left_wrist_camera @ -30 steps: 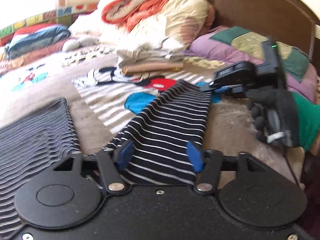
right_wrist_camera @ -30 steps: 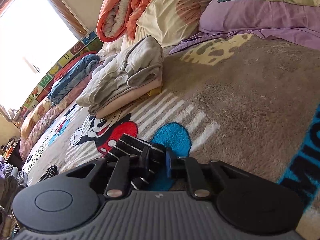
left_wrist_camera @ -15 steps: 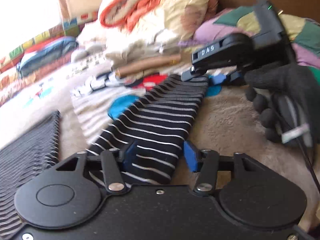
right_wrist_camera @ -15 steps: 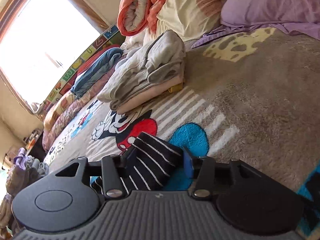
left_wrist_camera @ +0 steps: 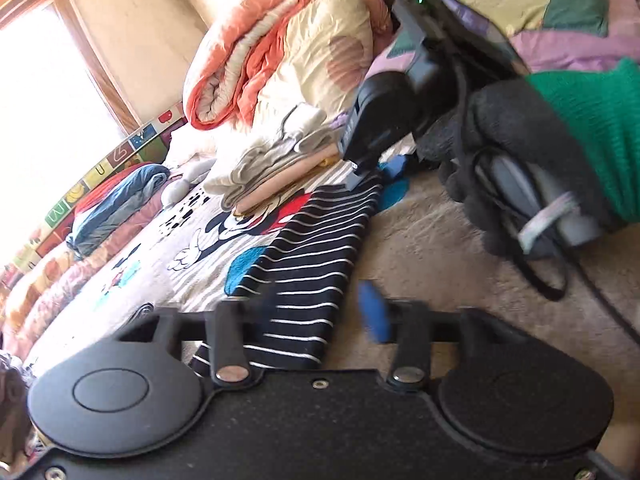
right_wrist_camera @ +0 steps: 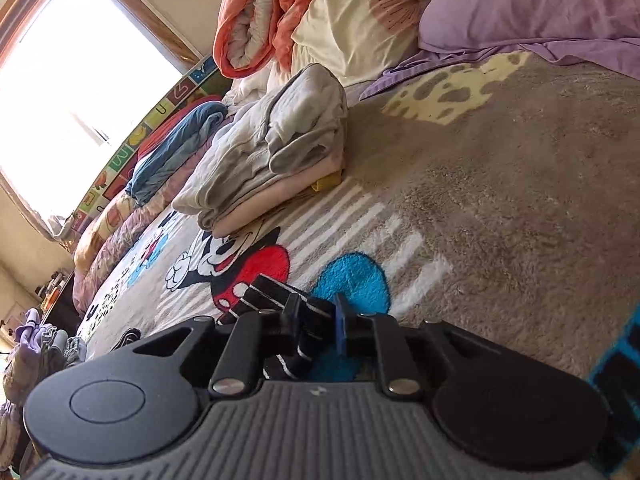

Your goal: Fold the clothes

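Note:
A black garment with thin white stripes (left_wrist_camera: 316, 248) lies as a long folded band on the cartoon-print blanket (left_wrist_camera: 420, 248). My left gripper (left_wrist_camera: 302, 312) sits at its near end. Its jaws are opening: the cloth lies between them against the left finger, and the blue right pad (left_wrist_camera: 374, 312) stands clear of it. At the far end, a black-gloved hand with a green sleeve (left_wrist_camera: 520, 152) holds my right gripper (left_wrist_camera: 356, 176). In the right wrist view, the right gripper (right_wrist_camera: 316, 316) is closing, its pads pinching a bunched corner of the striped garment (right_wrist_camera: 272, 292).
A folded pile of beige and grey clothes (right_wrist_camera: 272, 148) rests on the blanket just beyond the garment. Rolled orange and cream quilts (left_wrist_camera: 248, 60) and a purple pillow (right_wrist_camera: 520, 20) line the headboard. A blue heap (left_wrist_camera: 116, 200) lies below the window; loose clothes (right_wrist_camera: 32, 344) sit at the far left.
The left gripper rolled and moved along the bed closer to the right gripper, and the striped band now looks narrower. The right jaws widened around the corner, then narrowed onto it again.

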